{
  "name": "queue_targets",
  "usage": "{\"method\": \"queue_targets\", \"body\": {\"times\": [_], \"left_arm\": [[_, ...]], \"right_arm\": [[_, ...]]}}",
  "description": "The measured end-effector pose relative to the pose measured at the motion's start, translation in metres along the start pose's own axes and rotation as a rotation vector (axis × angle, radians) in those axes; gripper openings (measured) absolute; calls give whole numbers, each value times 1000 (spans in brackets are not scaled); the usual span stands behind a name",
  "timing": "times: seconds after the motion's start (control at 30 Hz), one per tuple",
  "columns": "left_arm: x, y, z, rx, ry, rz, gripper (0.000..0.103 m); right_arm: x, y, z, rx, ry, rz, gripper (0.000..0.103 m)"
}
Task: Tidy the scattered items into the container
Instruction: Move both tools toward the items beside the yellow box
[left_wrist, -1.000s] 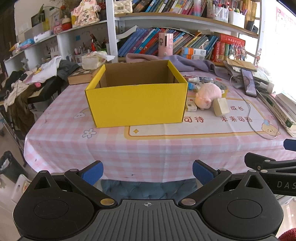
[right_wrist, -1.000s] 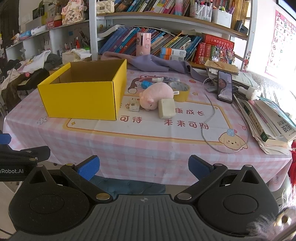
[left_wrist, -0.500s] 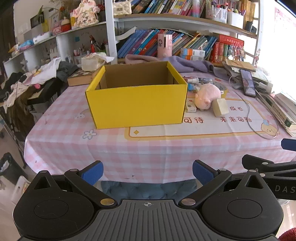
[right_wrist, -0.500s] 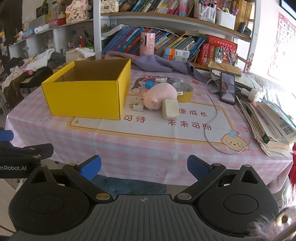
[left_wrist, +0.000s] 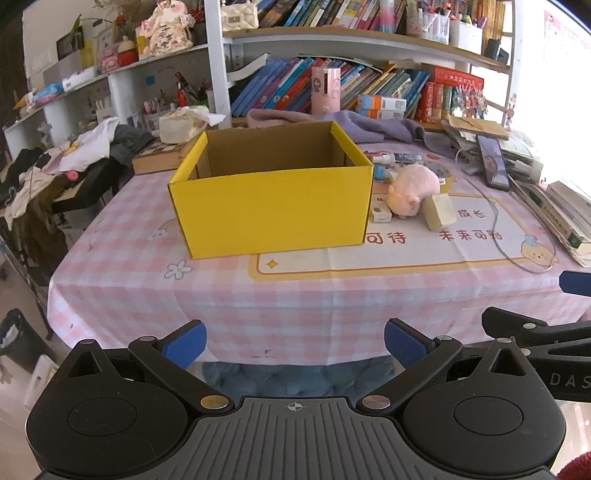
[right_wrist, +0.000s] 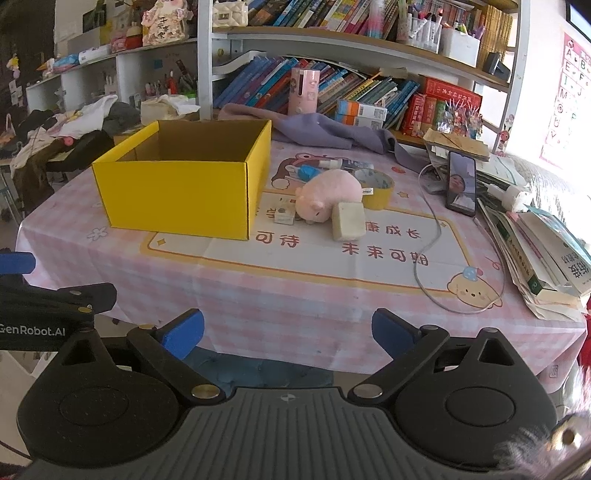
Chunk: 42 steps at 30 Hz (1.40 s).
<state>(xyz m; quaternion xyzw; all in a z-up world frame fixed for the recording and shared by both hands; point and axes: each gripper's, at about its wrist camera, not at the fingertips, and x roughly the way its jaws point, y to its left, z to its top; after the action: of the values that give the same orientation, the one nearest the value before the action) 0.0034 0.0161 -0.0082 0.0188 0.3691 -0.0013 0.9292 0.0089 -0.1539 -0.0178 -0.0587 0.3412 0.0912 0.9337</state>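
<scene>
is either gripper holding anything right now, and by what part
Nothing is held. The left gripper is open and empty; the right gripper has nothing between its jaws, which are closing slightly.

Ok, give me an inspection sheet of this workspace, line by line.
Surface: pink checked tablecloth, printed mat on it.
Job's things: yellow cardboard box open, nothing seen inside; pink plush pig, beige block, small carton, tape roll beside it.
Clutter: phone, book pile, purple cloth.
Grippers: left gripper open, empty; right gripper empty, jaws closing slightly.
Cables: white cable from phone.
Surroundings: bookshelves, clothes heap.
</scene>
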Motion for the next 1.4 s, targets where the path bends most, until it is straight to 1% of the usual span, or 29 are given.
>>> {"method": "queue_targets", "body": {"times": [0.3, 0.4, 0.47, 0.87, 1.17, 1.4], "left_arm": [[-1, 4, -1, -4, -7, -5, 103], [-2, 4, -1, 4, -16, -1, 103], [-2, 4, -1, 10, -20, 0, 103], [0, 4, -2, -1, -15, -5, 102], [3, -7, -2, 17, -8, -16, 102], [10, -22, 3, 47, -3, -38, 102]], "right_arm": [[0, 3, 0, 3, -3, 8, 98], [-1, 6, 0, -3, -5, 13, 95], [0, 8, 1, -11, -3, 13, 90], [1, 9, -2, -35, 7, 17, 87], [1, 0, -3, -61, -14, 10, 81], [4, -12, -3, -63, -15, 2, 80]]}}
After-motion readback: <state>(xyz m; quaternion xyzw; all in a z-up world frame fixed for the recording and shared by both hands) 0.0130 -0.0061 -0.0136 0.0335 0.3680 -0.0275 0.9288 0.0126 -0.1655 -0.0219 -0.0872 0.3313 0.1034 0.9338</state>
